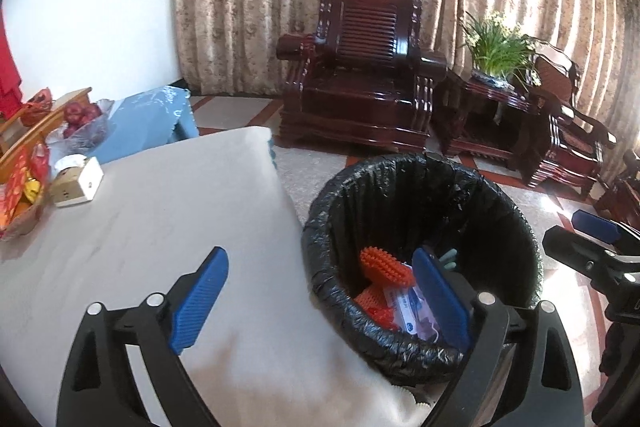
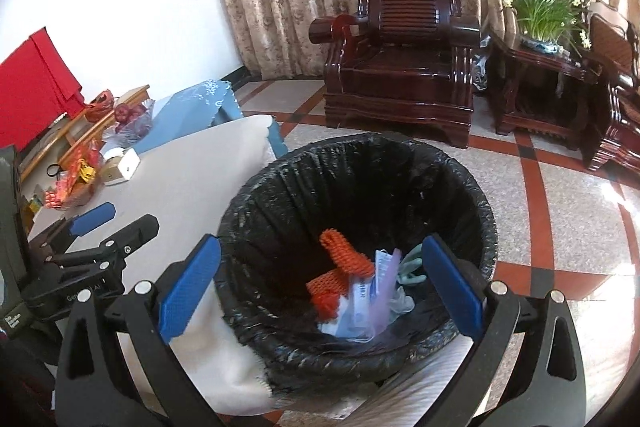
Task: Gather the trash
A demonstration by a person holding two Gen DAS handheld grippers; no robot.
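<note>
Both grippers are spread and hold nothing: left gripper (image 1: 320,301), right gripper (image 2: 320,291). Orange foam netting (image 2: 344,265) and paper wrappers (image 2: 370,303) lie inside the black-lined round bin (image 2: 486,211). The grey-clothed table (image 1: 160,211) beside the bin shows no loose trash; collection appears largely complete.

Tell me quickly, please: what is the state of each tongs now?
Left tongs: open, holding nothing, over the table edge and the bin.
Right tongs: open, holding nothing, over the bin.

The trash bin's (image 2: 360,187) mouth gapes unobstructed from above, its rim touching the table (image 1: 140,227) edge alongside.
</note>
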